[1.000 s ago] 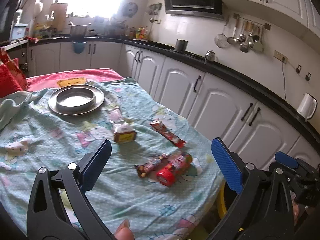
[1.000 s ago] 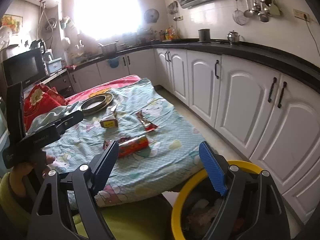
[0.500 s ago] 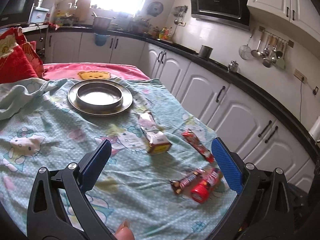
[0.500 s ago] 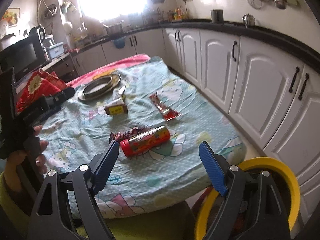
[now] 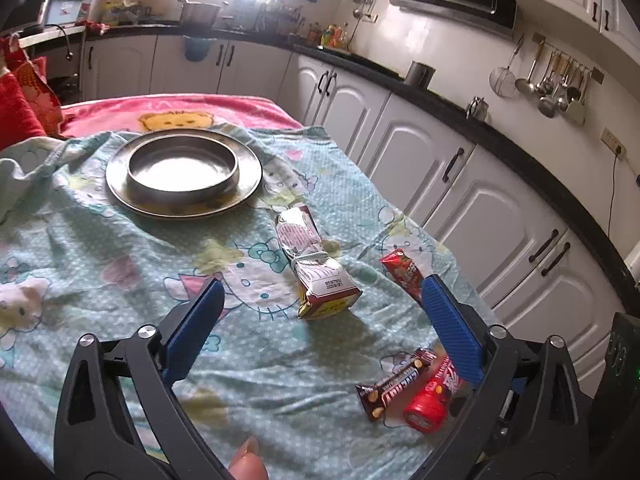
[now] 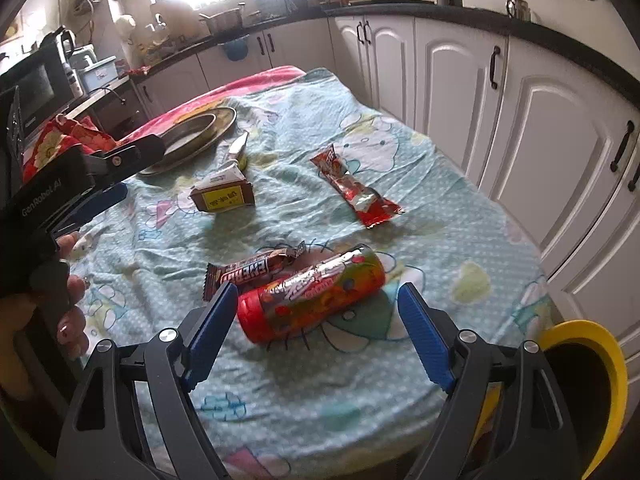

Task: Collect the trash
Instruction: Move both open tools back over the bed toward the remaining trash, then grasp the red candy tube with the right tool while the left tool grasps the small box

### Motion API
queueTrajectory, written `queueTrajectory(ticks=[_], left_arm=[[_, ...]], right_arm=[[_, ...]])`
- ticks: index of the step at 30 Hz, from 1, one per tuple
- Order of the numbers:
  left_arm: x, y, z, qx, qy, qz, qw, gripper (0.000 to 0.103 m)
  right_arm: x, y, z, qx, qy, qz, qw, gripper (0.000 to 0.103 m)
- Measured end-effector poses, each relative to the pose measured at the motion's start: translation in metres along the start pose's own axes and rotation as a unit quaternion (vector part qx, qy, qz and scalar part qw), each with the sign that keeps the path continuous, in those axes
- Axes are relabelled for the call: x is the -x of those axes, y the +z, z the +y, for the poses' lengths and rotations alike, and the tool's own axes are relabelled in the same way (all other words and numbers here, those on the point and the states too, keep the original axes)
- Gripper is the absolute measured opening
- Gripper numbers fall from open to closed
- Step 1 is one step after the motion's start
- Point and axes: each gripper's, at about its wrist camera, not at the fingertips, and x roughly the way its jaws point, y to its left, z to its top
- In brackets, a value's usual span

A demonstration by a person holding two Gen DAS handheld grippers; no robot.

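Indoors, a kitchen: white cabinets (image 6: 460, 80) flank a table's cartoon cloth (image 6: 420, 168). Steel plate (image 5: 184, 172) near its far edge. Both grippers, left (image 5: 320, 312) and right (image 6: 316, 320), gape wide, empty.

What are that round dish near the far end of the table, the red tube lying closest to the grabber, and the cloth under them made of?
Round dish: looks like metal, probably stainless steel; grey, with a bright window reflection in its middle.
Red tube: seemingly plastic or card under a glossy printed film, with a smooth red plastic-looking cap; the shine suggests foil.
Cloth: soft woven or towelling fabric, matte, wrinkled, cartoon-printed.
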Motion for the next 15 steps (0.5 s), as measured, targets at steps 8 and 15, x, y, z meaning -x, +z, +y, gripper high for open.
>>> queueTrajectory(ticks=[8, 15], left_arm=[[-0.035, 0.004, 0.004, 0.011, -0.001, 0.035, 0.9993, 0.083], [-0.066, 0.005, 0.007, 0.038, -0.012, 0.07, 0.9968, 0.074]], right_arm=[[-0.029, 0.004, -0.002, -0.026, 0.028, 0.032, 0.999, 0.065], [-0.033, 0.003, -0.002, -0.032, 0.053, 0.034, 0.997, 0.053]])
